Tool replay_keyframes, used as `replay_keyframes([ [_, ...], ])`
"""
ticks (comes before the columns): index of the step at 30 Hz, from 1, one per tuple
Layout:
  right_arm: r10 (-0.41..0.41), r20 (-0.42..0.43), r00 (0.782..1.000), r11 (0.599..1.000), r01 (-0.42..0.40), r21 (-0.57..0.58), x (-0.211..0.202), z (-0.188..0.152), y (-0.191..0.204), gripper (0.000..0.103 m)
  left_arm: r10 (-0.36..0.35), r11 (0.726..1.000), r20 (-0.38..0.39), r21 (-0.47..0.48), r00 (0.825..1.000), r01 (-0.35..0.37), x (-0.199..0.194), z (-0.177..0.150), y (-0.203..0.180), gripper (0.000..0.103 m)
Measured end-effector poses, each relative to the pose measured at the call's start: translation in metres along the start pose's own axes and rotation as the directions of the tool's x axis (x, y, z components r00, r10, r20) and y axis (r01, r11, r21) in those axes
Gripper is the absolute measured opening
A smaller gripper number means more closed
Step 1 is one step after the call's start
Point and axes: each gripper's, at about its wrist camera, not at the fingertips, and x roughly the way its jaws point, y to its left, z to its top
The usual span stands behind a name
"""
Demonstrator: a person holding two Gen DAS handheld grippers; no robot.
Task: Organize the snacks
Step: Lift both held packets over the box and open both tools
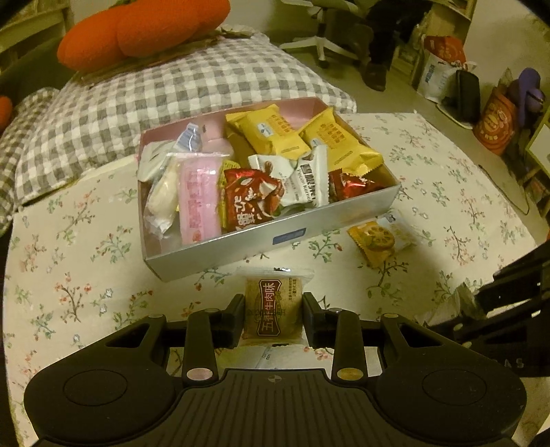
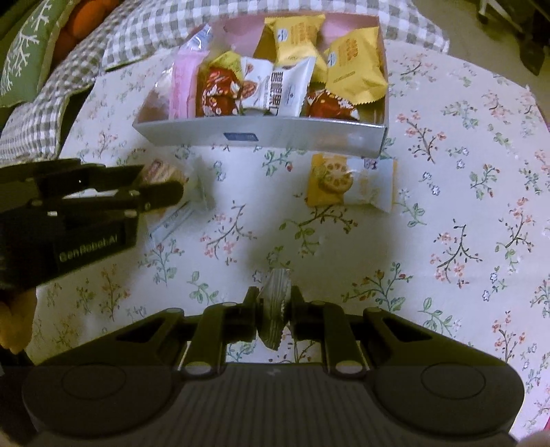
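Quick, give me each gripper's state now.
Left gripper: shut on the brown beef snack packet.
Right gripper: shut on a silver crinkled wrapper.

A cream tablecloth (image 1: 86, 240) printed with small flowering sprigs covers the round table. Beyond its far left edge lies a grey-and-white checked quilted cushion (image 1: 178, 86), with a big orange plush pumpkin (image 1: 137, 31) resting on its far side. A green pillow with a white branch pattern (image 2: 24, 58) sits at the far left. On the floor to the far right stand a white swivel-chair base (image 1: 319, 43), a white carrier bag with red print (image 1: 438, 65), a black case (image 1: 467, 96) and a purple soft toy (image 1: 527, 89).
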Motion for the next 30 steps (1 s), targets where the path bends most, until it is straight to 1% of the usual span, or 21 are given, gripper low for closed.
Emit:
replay_keyframes([
  [4, 0.014, 0.025, 1.000, 1.000, -0.014, 0.005, -0.002, 0.004, 0.003, 0.015, 0.015, 1.000, 0.014, 0.012, 1.000, -0.015, -0.004, 0.000, -0.004, 0.032],
  [7, 0.020, 0.039, 0.999, 1.000, -0.020, 0.003, -0.005, 0.006, 0.003, 0.015, 0.047, 0.998, 0.022, 0.030, 0.999, -0.047, -0.003, 0.001, -0.006, 0.032],
  [12, 0.024, 0.051, 0.998, 1.000, -0.025, 0.009, -0.006, 0.009, 0.001, 0.015, 0.068, 0.997, 0.025, 0.031, 0.997, -0.069, -0.002, 0.001, -0.004, 0.032],
  [18, 0.035, 0.090, 0.995, 0.999, -0.038, 0.028, -0.013, 0.013, -0.002, 0.015, 0.088, 0.995, 0.035, 0.038, 0.996, -0.089, -0.002, 0.003, -0.006, 0.032],
  [30, 0.023, 0.154, 0.988, 0.996, -0.035, 0.079, -0.020, 0.024, -0.012, 0.015, 0.112, 0.993, 0.041, 0.031, 0.993, -0.113, 0.001, 0.007, -0.004, 0.032],
])
